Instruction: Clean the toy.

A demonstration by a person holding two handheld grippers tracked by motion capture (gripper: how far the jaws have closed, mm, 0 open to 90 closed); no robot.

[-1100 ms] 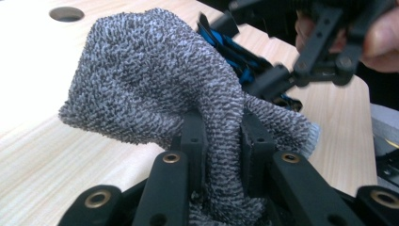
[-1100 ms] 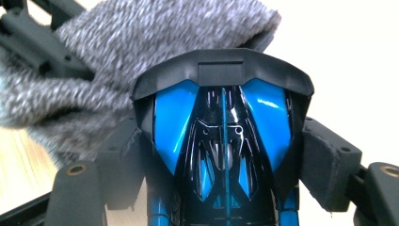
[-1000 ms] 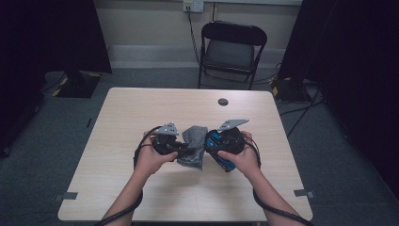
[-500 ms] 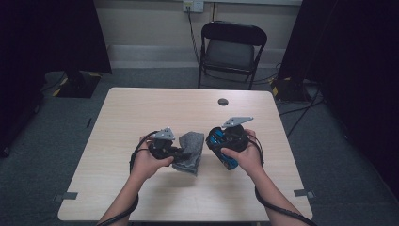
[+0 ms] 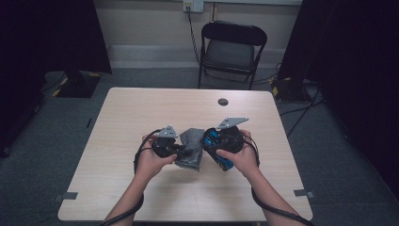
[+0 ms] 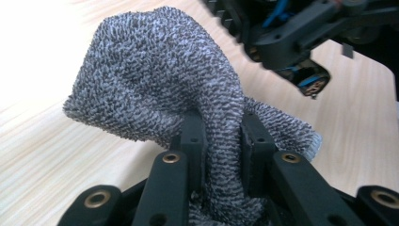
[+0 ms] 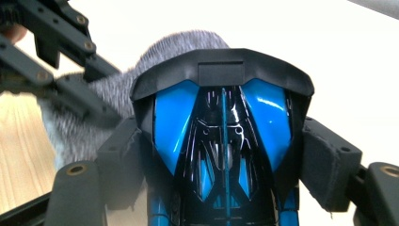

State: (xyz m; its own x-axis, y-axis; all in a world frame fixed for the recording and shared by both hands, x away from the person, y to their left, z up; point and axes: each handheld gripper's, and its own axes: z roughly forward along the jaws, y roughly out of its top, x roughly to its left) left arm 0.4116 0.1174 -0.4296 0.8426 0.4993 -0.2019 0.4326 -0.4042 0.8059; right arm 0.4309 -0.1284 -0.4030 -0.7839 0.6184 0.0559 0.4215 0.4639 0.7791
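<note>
Grey terry cloth [image 5: 189, 149] sits between my two hands in the high view, bunched up just above the pale wooden table [image 5: 141, 113], with my left gripper [image 5: 181, 148] biting into its left side and my right gripper [image 5: 210, 145] coming at it from the right, carrying a blue and black toy car [image 5: 220, 150]. From up there the car's long axis runs slantwise, nose toward the cloth, and the two are touching or next to touching; the right hand is the one that has to bring the car's body across the cloth, while the left only has to keep the cloth presented. A small dark disc [image 5: 223, 101] lies well apart toward the far edge, and a folding chair [image 5: 231, 52] stands beyond the table; I see no container anywhere. In the left gripper view my jaws are closed tight on a pinched fold of the cloth [image 6: 155, 89], which rises up and balloons ahead of them, and the other gripper hangs blurred at the upper right. In the right gripper view my jaws stand wide but are clamped on the flanks of the toy car [image 7: 221, 136], its length running straight away from me, and the cloth [image 7: 108, 94] lies just past its far end and off to the left.
</note>
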